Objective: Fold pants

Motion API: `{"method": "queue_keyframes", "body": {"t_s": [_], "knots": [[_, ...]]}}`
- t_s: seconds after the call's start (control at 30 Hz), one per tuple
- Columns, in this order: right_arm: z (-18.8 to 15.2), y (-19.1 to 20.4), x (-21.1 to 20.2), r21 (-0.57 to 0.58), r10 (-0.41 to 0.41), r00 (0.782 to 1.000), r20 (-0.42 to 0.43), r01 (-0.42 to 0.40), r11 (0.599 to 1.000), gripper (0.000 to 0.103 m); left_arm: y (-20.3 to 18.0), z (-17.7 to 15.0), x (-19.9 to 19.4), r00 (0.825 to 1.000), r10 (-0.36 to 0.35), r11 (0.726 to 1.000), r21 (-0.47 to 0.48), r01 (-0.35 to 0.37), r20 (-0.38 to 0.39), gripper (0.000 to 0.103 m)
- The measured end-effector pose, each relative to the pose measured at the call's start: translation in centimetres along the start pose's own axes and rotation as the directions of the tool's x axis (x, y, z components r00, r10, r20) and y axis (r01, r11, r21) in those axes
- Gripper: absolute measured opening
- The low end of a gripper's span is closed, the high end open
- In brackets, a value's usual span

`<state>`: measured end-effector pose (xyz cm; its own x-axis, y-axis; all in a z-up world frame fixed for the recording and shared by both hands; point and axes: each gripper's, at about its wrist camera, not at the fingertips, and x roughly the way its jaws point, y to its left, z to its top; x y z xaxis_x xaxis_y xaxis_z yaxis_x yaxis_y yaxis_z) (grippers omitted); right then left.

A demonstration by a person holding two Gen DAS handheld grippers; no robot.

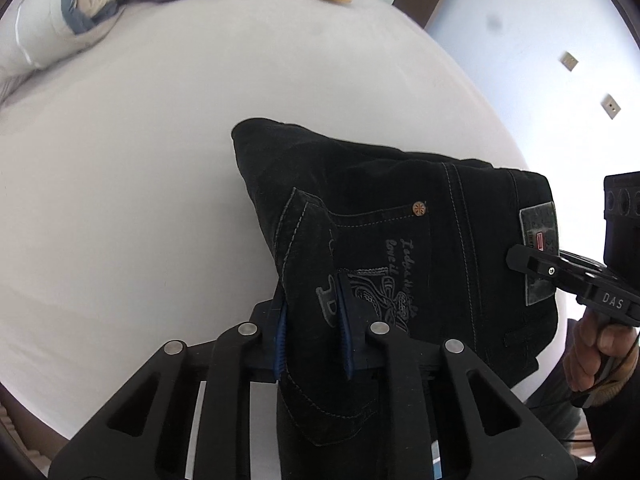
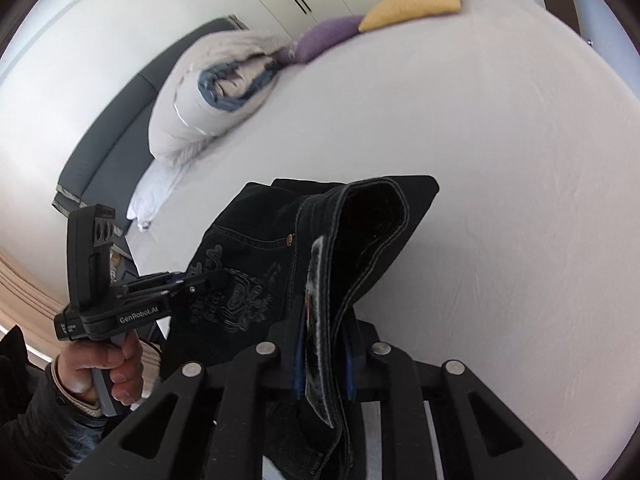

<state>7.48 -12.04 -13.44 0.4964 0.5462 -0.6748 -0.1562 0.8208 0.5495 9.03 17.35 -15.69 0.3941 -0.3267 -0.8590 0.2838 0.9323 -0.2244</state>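
Black jeans (image 1: pixel 372 208) with an embroidered back pocket are held up above a white bed. My left gripper (image 1: pixel 312 316) is shut on the pocket-side edge of the jeans; it also shows in the right wrist view (image 2: pixel 216 280). My right gripper (image 2: pixel 324 344) is shut on the waistband (image 2: pixel 360 248) near the leather patch; it also shows in the left wrist view (image 1: pixel 520 258) by the patch (image 1: pixel 538 224). The far fold of the jeans hangs toward the sheet.
The white bed sheet (image 1: pixel 140 180) spreads ahead. A rolled duvet (image 2: pixel 208 92), a purple cushion (image 2: pixel 324 36) and a yellow cushion (image 2: pixel 412 4) lie at the far end. A grey headboard (image 2: pixel 100 152) stands at the left in the right wrist view.
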Motion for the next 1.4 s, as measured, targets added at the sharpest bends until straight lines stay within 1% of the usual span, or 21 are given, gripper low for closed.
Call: {"method": "queue_keyframes", "body": {"t_s": [0.13, 0.27, 0.4, 0.5, 0.57, 0.63, 0.7, 0.73, 0.8, 0.87, 0.9, 0.97, 1.03, 1.07, 1.1, 1.17, 1.23, 1.3, 1.33, 1.37, 1.4], "knots": [[2.7, -1.1, -2.4, -0.014, 0.012, 0.999, 0.052, -0.011, 1.0, 0.017, -1.8, 3.0, -1.2, 0.998, -0.01, 1.0, 0.028, 0.008, 0.056, 0.019], [5.7, -4.2, -2.9, 0.023, 0.005, 0.997, 0.073, -0.007, 1.0, 0.017, -2.8, 6.6, 0.5, 0.996, -0.038, 0.999, 0.031, 0.036, 0.075, 0.019], [7.9, -7.7, -2.0, 0.083, -0.009, 0.999, 0.05, 0.005, 0.997, 0.017, -4.9, 9.4, 5.5, 0.997, -0.052, 0.998, 0.045, 0.049, 0.053, 0.019], [8.9, -10.6, -0.6, 0.115, -0.049, 0.999, 0.019, 0.046, 0.992, 0.017, -4.8, 10.1, 9.0, 0.998, -0.065, 0.998, 0.02, 0.065, 0.015, 0.019], [8.9, -12.8, 0.9, 0.141, -0.063, 0.998, -0.014, 0.065, 0.988, 0.018, -5.2, 10.3, 11.3, 0.999, -0.045, 0.999, 0.016, 0.045, -0.007, 0.02], [8.7, -14.5, 1.8, 0.154, -0.082, 0.996, -0.031, 0.086, 0.984, 0.02, -5.3, 10.2, 12.9, 1.0, -0.022, 1.0, 0.017, 0.022, -0.01, 0.027], [8.2, -15.9, 2.8, 0.165, -0.087, 0.995, -0.053, 0.095, 0.982, 0.025, -5.5, 10.0, 13.5, 1.0, 0.001, 1.0, 0.018, -0.001, 0.005, 0.041], [8.1, -16.2, 3.1, 0.166, -0.092, 0.994, -0.053, 0.1, 0.981, 0.03, -5.7, 9.8, 13.7, 1.0, 0.017, 1.0, 0.024, -0.017, 0.021, 0.045], [7.6, -16.8, 3.2, 0.175, -0.079, 0.996, -0.031, 0.083, 0.981, 0.036, -6.2, 9.4, 14.2, 0.999, 0.037, 0.999, 0.023, -0.038, 0.033, 0.067], [7.2, -17.0, 2.8, 0.188, -0.068, 0.998, -0.012, 0.069, 0.98, 0.047, -6.6, 8.8, 14.3, 0.999, 0.026, 1.0, 0.005, -0.026, 0.039, 0.068], [7.1, -17.2, 2.5, 0.192, -0.069, 0.998, -0.007, 0.07, 0.979, 0.051, -6.1, 9.9, 14.1, 0.999, 0.03, 1.0, 0.001, -0.03, 0.043, 0.068], [7.0, -16.4, 1.8, 0.202, -0.085, 0.996, 0.011, 0.081, 0.976, 0.069, -6.6, 9.6, 12.8, 0.996, 0.059, 0.998, 0.009, -0.06, 0.072, 0.068], [6.6, -15.5, 0.5, 0.209, -0.119, 0.992, 0.044, 0.107, 0.972, 0.072, -7.3, 8.5, 10.2, 0.989, 0.087, 0.995, 0.029, -0.091, 0.118, 0.075], [6.1, -15.2, -0.4, 0.205, -0.132, 0.989, 0.059, 0.118, 0.972, 0.073, -7.3, 8.5, 9.6, 0.985, 0.097, 0.994, 0.031, -0.103, 0.14, 0.082], [5.6, -14.6, -1.4, 0.2, -0.142, 0.987, 0.074, 0.125, 0.972, 0.073, -7.6, 8.1, 8.6, 0.98, 0.109, 0.993, 0.028, -0.115, 0.164, 0.091], [4.8, -13.3, -2.9, 0.191, -0.165, 0.981, 0.098, 0.144, 0.971, 0.076, -8.1, 7.2, 6.2, 0.964, 0.138, 0.99, 0.007, -0.143, 0.226, 0.102], [3.6, -11.4, -4.9, 0.171, -0.211, 0.967, 0.14, 0.186, 0.968, 0.08, -9.1, 5.4, 2.8, 0.935, 0.188, 0.981, -0.015, -0.192, 0.302, 0.102], [2.5, -9.2, -6.7, 0.142, -0.264, 0.946, 0.189, 0.24, 0.96, 0.084, -10.5, 3.8, 0.1, 0.895, 0.258, 0.963, -0.021, -0.269, 0.365, 0.102], [1.9, -7.8, -7.9, 0.122, -0.295, 0.929, 0.224, 0.274, 0.954, 0.087, -11.6, 2.8, -1.6, 0.865, 0.295, 0.949, -0.022, -0.313, 0.406, 0.102], [1.2, -6.3, -9.1, 0.103, -0.32, 0.91, 0.265, 0.303, 0.947, 0.093, -12.1, 2.4, -2.9, 0.849, 0.303, 0.946, -0.025, -0.324, 0.432, 0.102], [0.6, -5.1, -10.2, 0.089, -0.34, 0.891, 0.3, 0.329, 0.94, 0.097, -13.0, 1.3, -4.7, 0.823, 0.315, 0.94, -0.038, -0.338, 0.473, 0.103]]}}
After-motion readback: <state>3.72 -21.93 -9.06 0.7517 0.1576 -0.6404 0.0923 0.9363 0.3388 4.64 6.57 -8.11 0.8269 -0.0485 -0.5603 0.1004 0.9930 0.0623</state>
